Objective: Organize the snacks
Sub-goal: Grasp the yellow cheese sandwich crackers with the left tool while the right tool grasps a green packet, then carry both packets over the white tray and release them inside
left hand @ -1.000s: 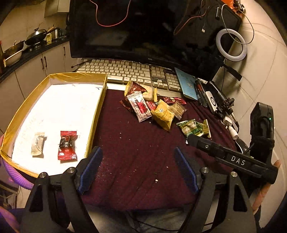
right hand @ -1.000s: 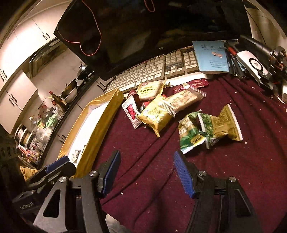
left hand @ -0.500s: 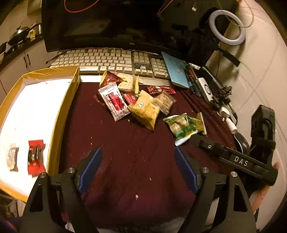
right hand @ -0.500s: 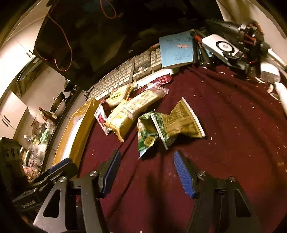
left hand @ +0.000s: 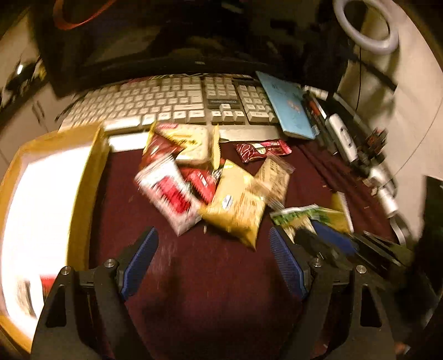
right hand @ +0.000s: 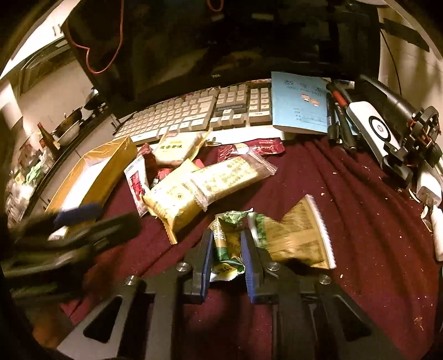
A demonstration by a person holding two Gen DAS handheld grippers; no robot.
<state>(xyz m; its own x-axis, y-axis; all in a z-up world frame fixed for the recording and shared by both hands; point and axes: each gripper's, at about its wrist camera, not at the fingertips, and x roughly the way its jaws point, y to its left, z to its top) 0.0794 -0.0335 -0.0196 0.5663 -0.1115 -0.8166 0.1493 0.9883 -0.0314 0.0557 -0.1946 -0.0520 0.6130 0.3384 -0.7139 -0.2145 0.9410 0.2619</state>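
A pile of snack packets lies on the maroon cloth (left hand: 210, 279), among them a yellow packet (left hand: 235, 210) and a red-and-white packet (left hand: 171, 196). At the left stands a gold-rimmed box (left hand: 85, 177) with a white floor; a red candy (left hand: 48, 279) lies in it. My left gripper (left hand: 211, 238) hangs open just in front of the pile, nothing between its pads. My right gripper (right hand: 227, 238) is closing its jaws on a crumpled green snack packet (right hand: 229, 221), which is pinched between the blue pads. An olive-gold packet (right hand: 299, 238) lies against it on the right.
Behind the snacks are a white keyboard (left hand: 180, 102), a dark monitor (right hand: 221, 41) and a blue notebook (right hand: 301, 105). Pens, chargers and small devices (right hand: 373, 130) crowd the right edge. A ring light (left hand: 365, 25) hangs at the upper right.
My right gripper's jaws have come together around the green packet after moving up to it. My left gripper has moved right, from beside the box toward the snack pile.
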